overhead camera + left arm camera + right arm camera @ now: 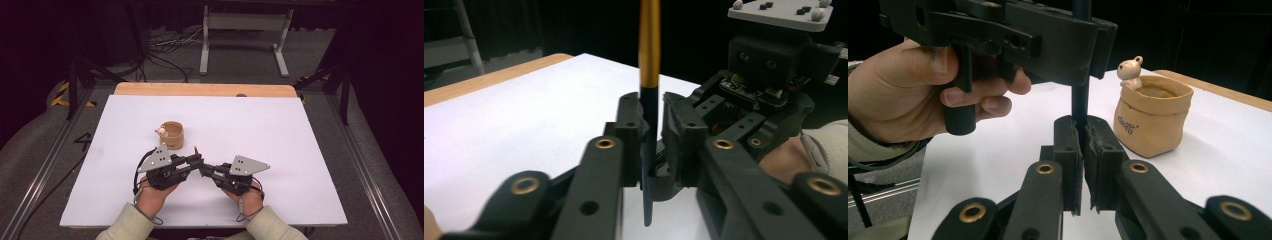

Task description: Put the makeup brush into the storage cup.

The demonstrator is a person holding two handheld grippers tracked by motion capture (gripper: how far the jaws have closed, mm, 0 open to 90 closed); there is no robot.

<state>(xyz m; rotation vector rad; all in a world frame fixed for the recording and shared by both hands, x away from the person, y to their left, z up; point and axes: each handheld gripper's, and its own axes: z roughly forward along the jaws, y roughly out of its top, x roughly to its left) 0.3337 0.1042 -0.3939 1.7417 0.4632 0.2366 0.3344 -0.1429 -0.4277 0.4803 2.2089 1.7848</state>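
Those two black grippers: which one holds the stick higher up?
The left gripper grips higher on the pen-like stick, just below its golden upper section. The right gripper clamps the black lower end, beneath the left one.

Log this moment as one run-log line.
left tool: shut on pen | right tool: shut on pen | pot: upright on table, apart

I note: tan sack-shaped pot [173, 135] with small bear figure [160, 132] on its rim, just beyond left tongs; white tabletop [260, 130] beneath; metal stand [245, 30] far beyond.
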